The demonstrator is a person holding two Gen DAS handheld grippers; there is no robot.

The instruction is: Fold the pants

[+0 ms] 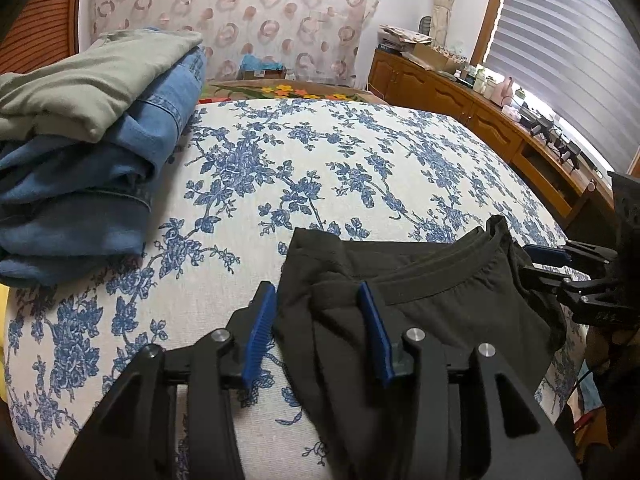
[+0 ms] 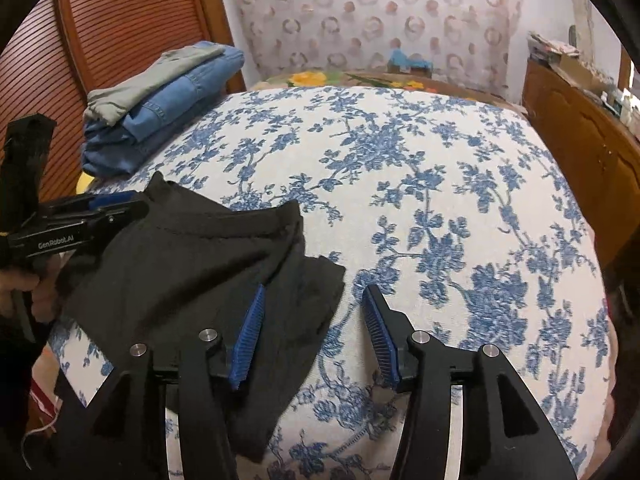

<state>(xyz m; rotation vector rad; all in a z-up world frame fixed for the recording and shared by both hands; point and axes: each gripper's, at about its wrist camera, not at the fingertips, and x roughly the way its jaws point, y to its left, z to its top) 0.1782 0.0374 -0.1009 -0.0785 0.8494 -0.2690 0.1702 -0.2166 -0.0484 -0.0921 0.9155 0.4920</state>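
Black pants (image 1: 420,292) lie folded on the blue-flowered bed cover (image 1: 320,152), waistband toward the far side. My left gripper (image 1: 318,292) is open, its blue pads straddling the pants' left folded edge. My right gripper (image 2: 314,296) is open, its pads straddling the right edge of the pants (image 2: 180,256) low over the cover (image 2: 440,184). Each gripper shows from the side in the other view, the right one (image 1: 560,264) and the left one (image 2: 100,208), at the waistband corners.
A stack of folded clothes, olive on blue denim (image 1: 88,128), sits at the bed's far left, also in the right wrist view (image 2: 160,104). A wooden sideboard (image 1: 480,120) with clutter runs along the right under a window. A slatted wooden panel (image 2: 120,40) stands at the left.
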